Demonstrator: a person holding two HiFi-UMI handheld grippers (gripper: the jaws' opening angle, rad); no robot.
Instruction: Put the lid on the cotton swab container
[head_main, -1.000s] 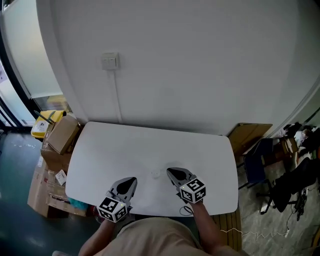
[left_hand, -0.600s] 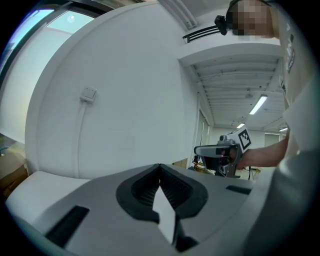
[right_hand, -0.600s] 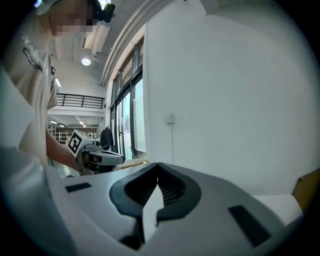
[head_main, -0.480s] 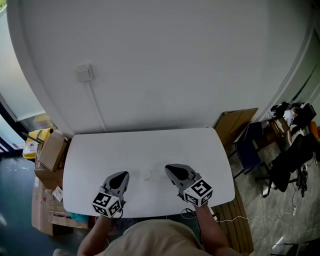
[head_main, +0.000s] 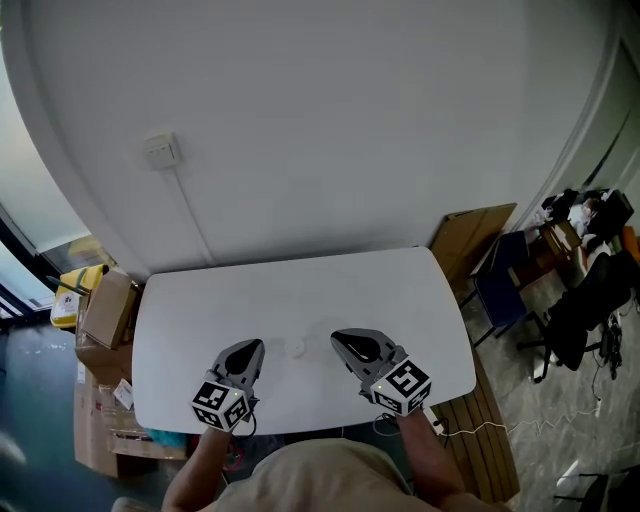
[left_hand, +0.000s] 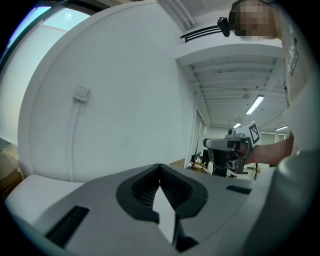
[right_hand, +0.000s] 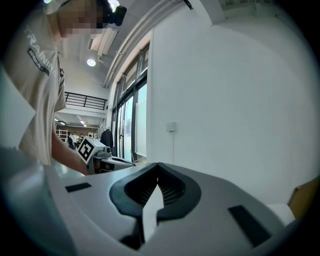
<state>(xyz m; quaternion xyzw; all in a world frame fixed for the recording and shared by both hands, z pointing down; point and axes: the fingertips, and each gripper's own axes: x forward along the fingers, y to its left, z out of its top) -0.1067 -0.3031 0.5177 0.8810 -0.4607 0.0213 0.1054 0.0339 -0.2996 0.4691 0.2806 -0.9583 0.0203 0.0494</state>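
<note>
Spanning the head view, a white counter (head_main: 300, 285) lies beneath the left claw (head_main: 254, 346) and right claw (head_main: 339, 338), both closed on nothing. A small white object (head_main: 297, 348), too small to tell lid from container, sits between them, touching neither.

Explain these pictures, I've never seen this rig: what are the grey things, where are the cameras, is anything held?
No robot: a person holds a two-jaw tool in each hand; the marker cubes belong to the tools. One picture comes from a camera on the person's head, looking down at a white table, with the left tool and right tool near its front edge. The other two come from cameras riding on each tool, looking along its jaws. Both tools are shut, holding nothing. Between them on the table lies one small pale thing, too small to identify.
</note>
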